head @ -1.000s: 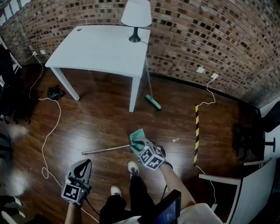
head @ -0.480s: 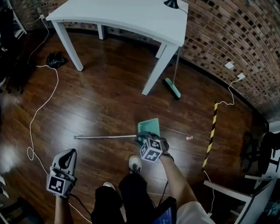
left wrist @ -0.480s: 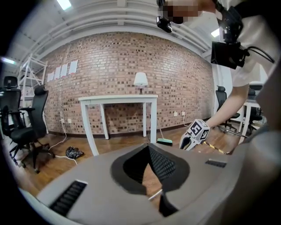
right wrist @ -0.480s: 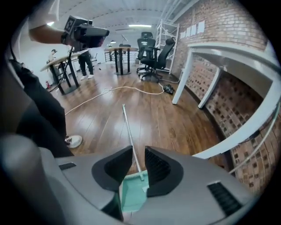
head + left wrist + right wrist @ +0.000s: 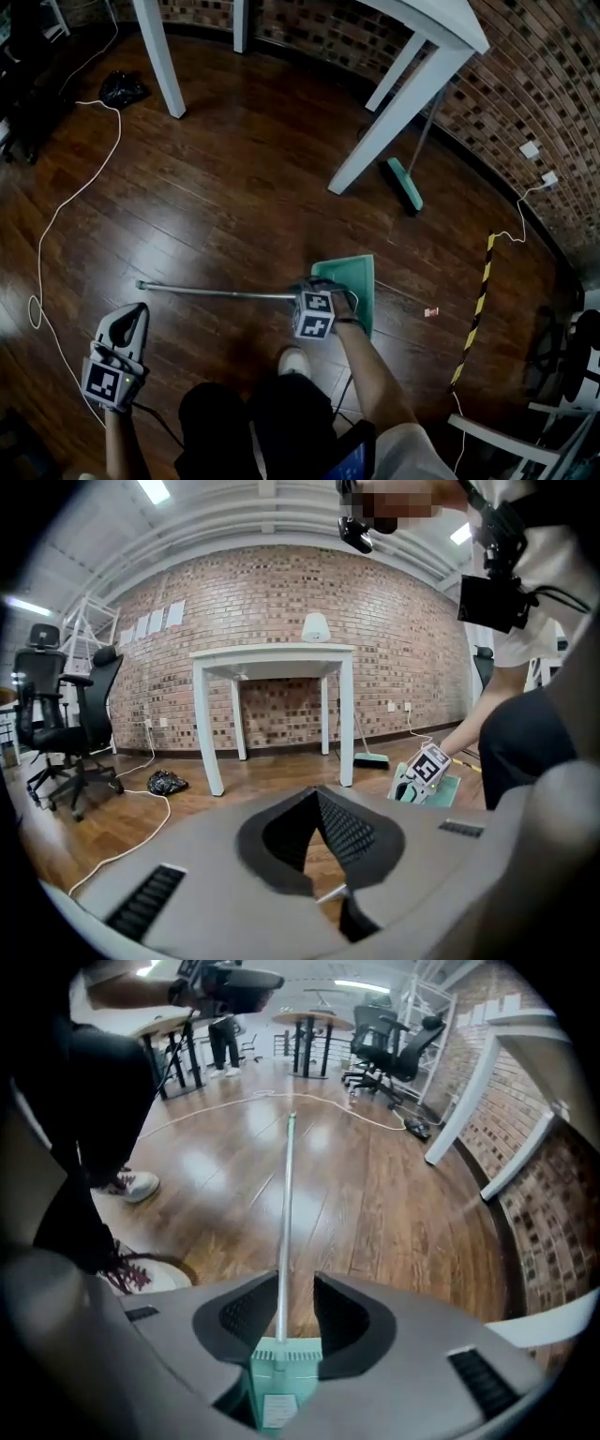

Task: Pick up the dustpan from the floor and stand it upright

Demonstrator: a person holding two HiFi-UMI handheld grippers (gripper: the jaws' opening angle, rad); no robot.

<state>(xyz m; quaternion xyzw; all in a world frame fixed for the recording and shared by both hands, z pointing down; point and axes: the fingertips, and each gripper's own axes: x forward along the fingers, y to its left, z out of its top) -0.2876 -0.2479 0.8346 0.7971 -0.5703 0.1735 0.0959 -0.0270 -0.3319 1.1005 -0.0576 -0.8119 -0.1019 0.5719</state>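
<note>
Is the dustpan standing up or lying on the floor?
Lying down: the dustpan is flat on the floor, its handle stretched level along it.

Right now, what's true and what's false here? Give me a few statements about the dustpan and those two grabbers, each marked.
1. The dustpan lies flat on the floor. True.
2. The right gripper is clamped tight on the dustpan's handle. False: its jaws stand apart, having just been opening, with the handle running between them.
3. A broom stands beside a leg of the white table. True.
4. The left gripper holds the broom. False: it holds nothing, off to the person's left.
5. The black bag sits on the table. False: it lies on the floor.
</note>
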